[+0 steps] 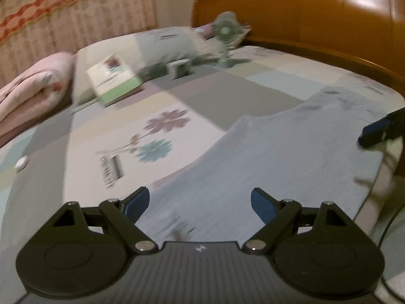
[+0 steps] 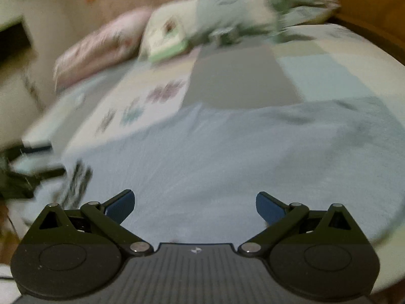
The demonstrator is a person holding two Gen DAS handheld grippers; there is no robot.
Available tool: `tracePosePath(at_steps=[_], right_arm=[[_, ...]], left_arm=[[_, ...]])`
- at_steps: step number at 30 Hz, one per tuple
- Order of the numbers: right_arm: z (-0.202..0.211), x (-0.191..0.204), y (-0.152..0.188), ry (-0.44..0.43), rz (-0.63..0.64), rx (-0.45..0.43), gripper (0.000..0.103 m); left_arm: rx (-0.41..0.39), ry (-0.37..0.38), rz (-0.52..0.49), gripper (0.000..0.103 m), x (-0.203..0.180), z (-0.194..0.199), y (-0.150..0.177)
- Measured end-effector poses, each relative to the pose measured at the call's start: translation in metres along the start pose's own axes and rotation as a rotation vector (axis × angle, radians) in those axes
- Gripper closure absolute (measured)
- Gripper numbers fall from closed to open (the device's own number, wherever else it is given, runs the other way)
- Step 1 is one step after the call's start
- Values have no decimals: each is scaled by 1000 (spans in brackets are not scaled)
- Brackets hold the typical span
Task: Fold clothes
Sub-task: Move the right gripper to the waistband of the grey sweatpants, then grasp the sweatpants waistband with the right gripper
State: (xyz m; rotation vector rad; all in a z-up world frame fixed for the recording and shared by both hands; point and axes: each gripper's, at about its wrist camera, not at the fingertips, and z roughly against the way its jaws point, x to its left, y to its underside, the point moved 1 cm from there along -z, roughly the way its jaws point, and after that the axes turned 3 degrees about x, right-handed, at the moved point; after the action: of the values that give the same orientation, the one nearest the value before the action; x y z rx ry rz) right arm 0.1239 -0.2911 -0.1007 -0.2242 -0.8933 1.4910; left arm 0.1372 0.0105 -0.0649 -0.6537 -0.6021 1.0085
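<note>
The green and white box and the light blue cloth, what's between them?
Left wrist view: between the box and cloth lies only bedspread with printed flowers.

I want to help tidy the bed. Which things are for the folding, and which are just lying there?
For the folding:
- light blue garment, spread flat
- left gripper, fingers apart, empty
- right gripper, fingers apart, empty

Just lying about:
- small fan
- green-edged box
- pink blanket
- pillow
</note>
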Motion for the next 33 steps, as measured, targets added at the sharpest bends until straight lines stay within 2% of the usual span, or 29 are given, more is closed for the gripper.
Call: tracePosePath(at_steps=[6, 9, 14, 16, 21, 22, 27, 33], right_arm=[[58, -94, 17, 0, -364, -139, 0], [69, -130, 30, -54, -527, -212, 0], [70, -139, 20, -184, -528, -280, 0], [62, -137, 9, -209, -485, -271, 0], [26, -149, -1, -83, -430, -177, 0], [20, -155, 0, -87, -428, -174, 0], [24, -169, -1, -167, -464, -227, 0], [72, -186, 19, -165, -570, -359, 0]], left_arm=[[15, 78, -82, 16, -34, -21, -19], [29, 87, -127, 16, -47, -26, -26], [53, 84, -173, 16, -66, -33, -39], [60, 79, -189, 16, -74, -36, -44], [68, 95, -224, 16, -96, -38, -52], [73, 94, -230, 16, -99, -39, -52], [83, 94, -254, 16, -109, -41, -53], [66, 109, -267, 16, -111, -37, -53]])
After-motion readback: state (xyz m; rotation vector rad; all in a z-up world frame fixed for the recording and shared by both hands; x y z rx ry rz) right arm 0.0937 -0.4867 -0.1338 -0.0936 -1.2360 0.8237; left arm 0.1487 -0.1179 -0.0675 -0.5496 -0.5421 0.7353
